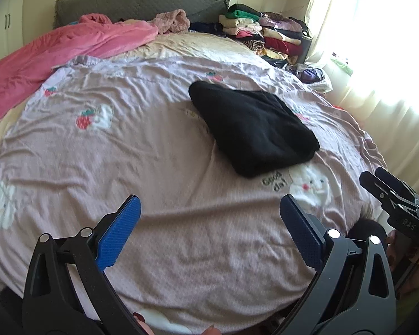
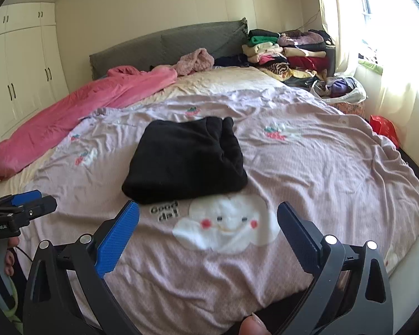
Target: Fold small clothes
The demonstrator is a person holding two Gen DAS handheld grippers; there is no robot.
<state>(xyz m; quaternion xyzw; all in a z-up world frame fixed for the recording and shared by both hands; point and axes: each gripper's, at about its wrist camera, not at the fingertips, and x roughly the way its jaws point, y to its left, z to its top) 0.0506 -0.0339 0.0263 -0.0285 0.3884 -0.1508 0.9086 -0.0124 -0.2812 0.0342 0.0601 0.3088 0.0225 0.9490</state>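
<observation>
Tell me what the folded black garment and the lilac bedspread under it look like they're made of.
The folded black garment looks like a thick, matte knit or fleece: it reflects no light and its folded edges are rounded and bulky. The lilac bedspread looks like thin woven cotton, maybe seersucker: it shows fine wrinkles, a faint ribbed texture, and fluffy appliqué patches such as the white cloud. Neither fibre can be confirmed.

Sunlit curtained window [image 2: 377, 42], white wardrobe [image 2: 19, 69], grey headboard [image 2: 167, 42].

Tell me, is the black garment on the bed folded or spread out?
Folded. The black garment lies as a compact, thick rectangle on the bedcover, with stacked layers showing along its right edge. Neither tool touches it.
</observation>
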